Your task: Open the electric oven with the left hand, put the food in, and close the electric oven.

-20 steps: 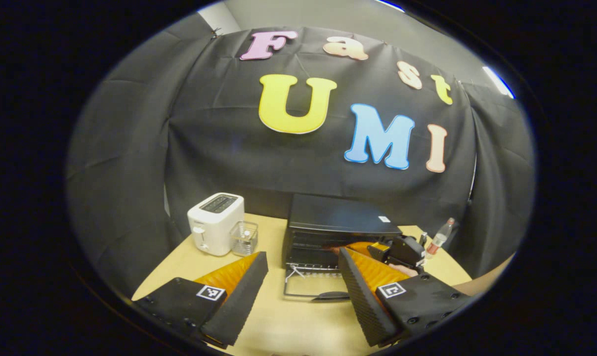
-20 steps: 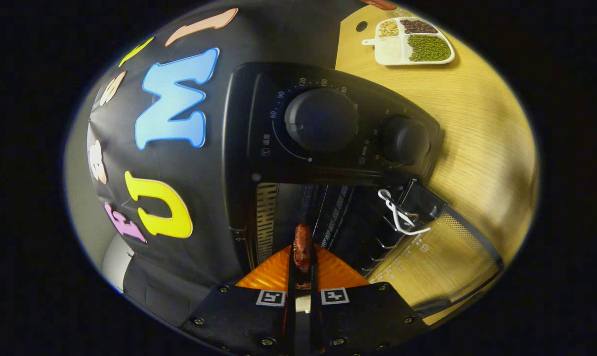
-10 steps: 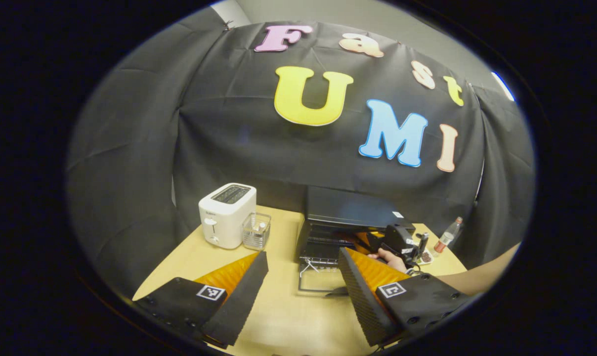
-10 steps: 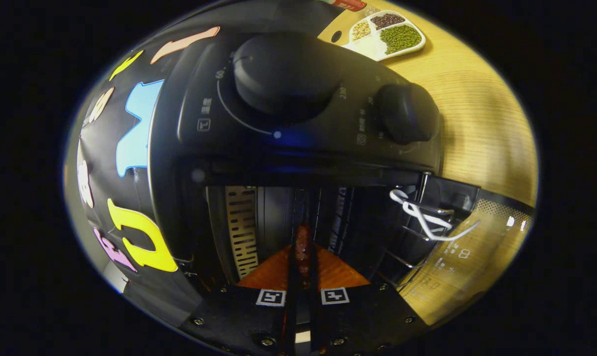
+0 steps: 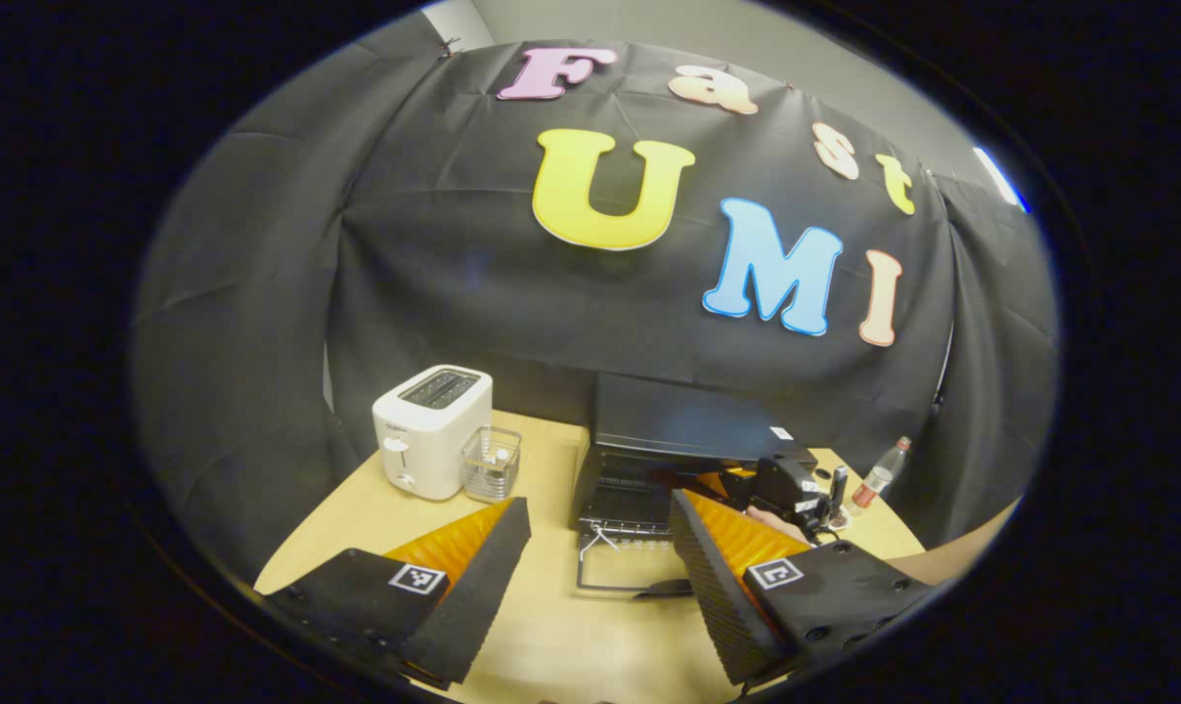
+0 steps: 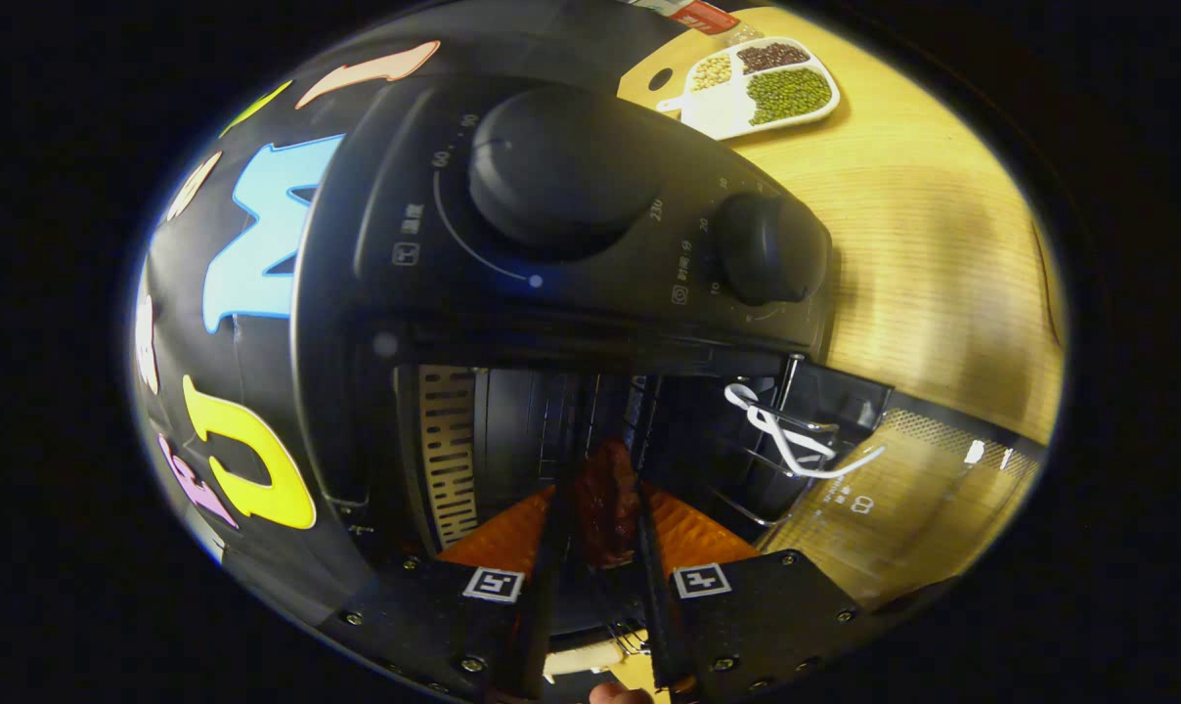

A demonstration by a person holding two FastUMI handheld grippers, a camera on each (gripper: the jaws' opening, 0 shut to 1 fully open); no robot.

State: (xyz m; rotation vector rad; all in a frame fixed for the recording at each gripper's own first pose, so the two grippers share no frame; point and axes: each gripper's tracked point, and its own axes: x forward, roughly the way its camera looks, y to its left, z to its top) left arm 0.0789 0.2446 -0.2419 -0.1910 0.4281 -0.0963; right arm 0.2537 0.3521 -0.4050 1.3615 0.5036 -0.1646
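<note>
Right gripper view, w/ the camera rolled sideways: the right claw [image 6: 595, 533] has its fingers drawn in narrow on a dark red piece of food [image 6: 605, 499], pinched from both sides so it can go in w/o dropping. Straight ahead of the tips is the open mouth of the electric oven [image 6: 551, 244], wire rack [image 6: 571, 430] just beyond the food, so the piece sits at the threshold, not yet set down. Oven door [image 6: 903, 479] lies dropped flat off to one side, out of the way, I'd guess so the reach stays clear. Left gripper view: left claw [image 5: 595, 572] spread wide, holding nothing, hanging back over the bench [image 5: 551, 645] w/ the oven well ahead of it, prob. waiting to shut the door once the food is in. Beyond its far finger, the other claw reaches into the oven mouth.
</note>
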